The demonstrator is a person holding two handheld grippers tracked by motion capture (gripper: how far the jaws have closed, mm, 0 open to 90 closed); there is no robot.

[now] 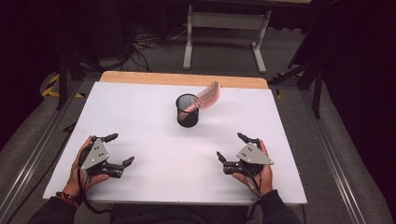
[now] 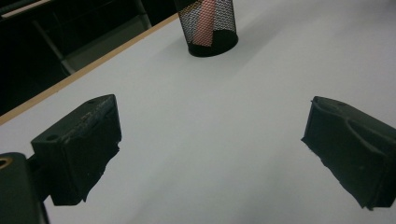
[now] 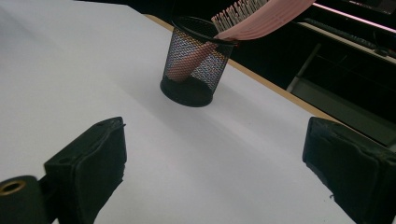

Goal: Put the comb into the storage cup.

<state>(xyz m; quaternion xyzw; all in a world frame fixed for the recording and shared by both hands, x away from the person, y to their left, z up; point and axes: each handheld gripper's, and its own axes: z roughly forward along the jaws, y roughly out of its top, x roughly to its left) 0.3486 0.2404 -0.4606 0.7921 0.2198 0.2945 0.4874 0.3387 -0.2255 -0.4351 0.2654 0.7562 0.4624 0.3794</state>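
Currently both jaws stand wide and hold nothing — left gripper (image 1: 121, 150) and right gripper (image 1: 229, 147) rest low on the white bench (image 1: 140, 116). Well ahead, between them, a black mesh cup (image 1: 187, 110) holds a pink comb (image 1: 205, 99) — tilted, head overhanging the rim.

You have a black wire-mesh cup (image 1: 187, 110) standing upright just above the middle of the high view, on the white counter (image 1: 140, 116). A pink hairbrush (image 1: 205, 98) sits in it handle down, leaning toward the upper right, its bristled head sticking out well past the rim. Through the mesh you can see the pink handle slanting down to what looks like the cup's bottom.
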